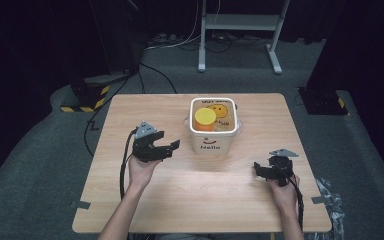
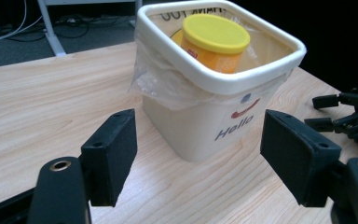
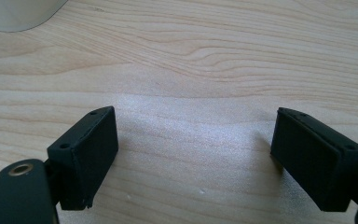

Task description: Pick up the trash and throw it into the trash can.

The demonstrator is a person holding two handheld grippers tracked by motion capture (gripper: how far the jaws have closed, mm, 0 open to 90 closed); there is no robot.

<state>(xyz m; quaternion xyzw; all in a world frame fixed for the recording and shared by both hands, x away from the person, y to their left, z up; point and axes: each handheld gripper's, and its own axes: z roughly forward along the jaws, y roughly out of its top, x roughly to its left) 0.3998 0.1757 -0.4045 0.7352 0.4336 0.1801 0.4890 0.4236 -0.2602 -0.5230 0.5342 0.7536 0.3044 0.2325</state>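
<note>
Two hand-held grippers [image 1: 171,146] [image 1: 258,170] gaping, flanking white tub [image 1: 213,142], yellow-lidded jar [image 1: 205,119] inside

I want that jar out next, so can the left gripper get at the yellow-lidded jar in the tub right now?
Probably yes. The left gripper is open beside the tub, and the jar stands upright, its lid above the open rim, nothing covering it.

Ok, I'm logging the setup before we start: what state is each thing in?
Tub: upright, open, no lid, lined with clear plastic.
Yellow-lidded jar: inside the tub, lid on.
Left gripper: open, empty, aimed at the tub.
Right gripper: open, empty, over bare table.
</note>
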